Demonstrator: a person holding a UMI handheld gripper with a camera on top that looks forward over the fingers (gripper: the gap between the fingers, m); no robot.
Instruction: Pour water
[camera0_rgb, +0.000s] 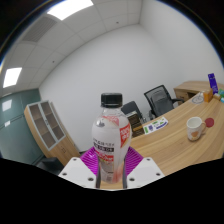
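In the gripper view, the gripper (111, 172) holds a clear plastic bottle (111, 138) between its two fingers. The purple pads (99, 159) press on the lower part of the bottle from both sides, so the fingers are pinching it and it does not seem to rest on anything else. The bottle has a black cap (111, 99) and a label with red print. The cap looks closed, as far as I can see.

Behind the bottle there is a long wooden table (175, 130). On it stands a white cup (194, 124), beyond the fingers and well apart from the bottle. Some dark office chairs (156, 98) stand at the far side of the table, and a wooden cabinet (47, 122) is near the wall.

About the progress, I judge that the pouring is not yet begun. The bottle is lifted, but it is not over the cup. What is left is to bring it to the cup, open it if the cap is really on, and tilt it.

The long axis of the bottle is upright, and the cap end points up toward the ceiling.
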